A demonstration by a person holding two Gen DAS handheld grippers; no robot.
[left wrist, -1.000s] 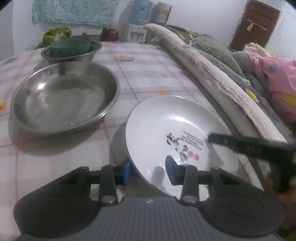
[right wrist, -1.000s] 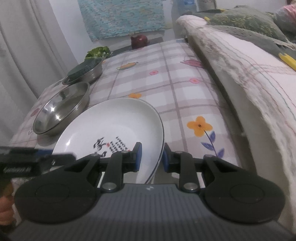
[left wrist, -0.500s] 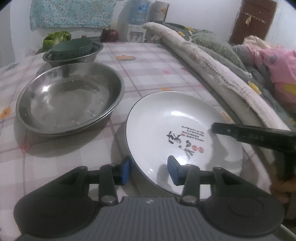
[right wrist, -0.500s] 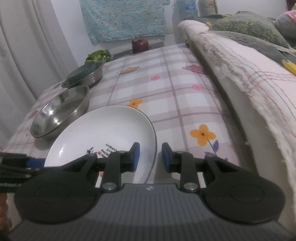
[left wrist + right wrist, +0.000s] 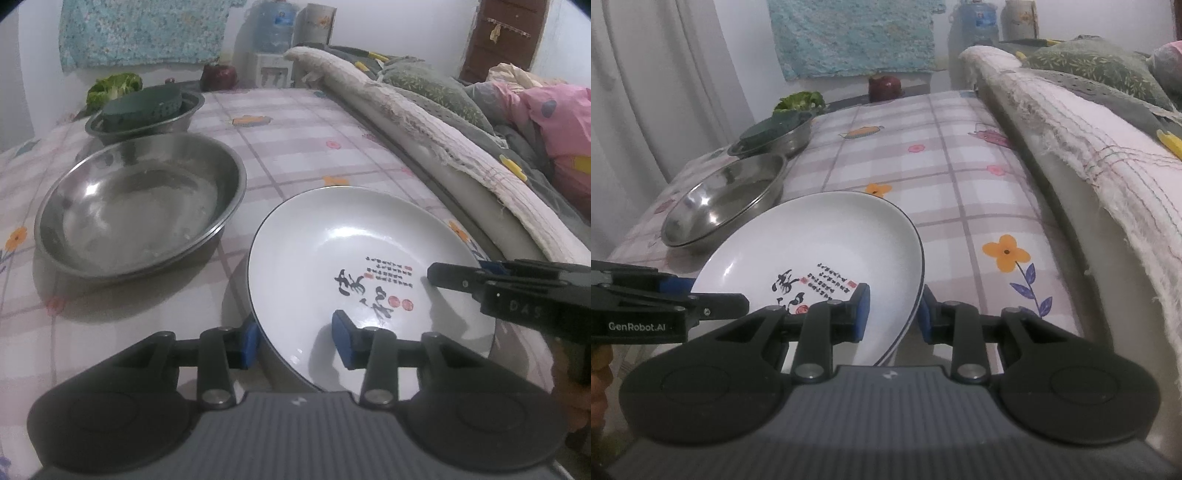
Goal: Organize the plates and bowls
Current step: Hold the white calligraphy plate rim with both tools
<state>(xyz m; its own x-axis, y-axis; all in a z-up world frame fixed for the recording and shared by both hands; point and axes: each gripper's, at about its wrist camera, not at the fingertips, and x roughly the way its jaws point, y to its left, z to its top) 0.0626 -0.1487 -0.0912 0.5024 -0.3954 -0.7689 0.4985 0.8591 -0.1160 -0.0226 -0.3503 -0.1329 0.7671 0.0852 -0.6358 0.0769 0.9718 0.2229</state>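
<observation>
Astride the white plate's (image 5: 354, 254) rim, both grippers' fingers (image 5: 343, 343).

the near rim of the white plate (image 5: 354, 258) is hidden behind the left gripper (image 5: 295, 341), so whether its pads press the rim cannot be told. in the right wrist view the plate's near edge likewise disappears behind the right gripper (image 5: 892, 314). the small print on the plate is too small to read. the green colander (image 5: 142, 107) hides most of the far steel bowl (image 5: 184, 110). the hand behind the right gripper is a blur at the left wrist picture's edge.
</observation>
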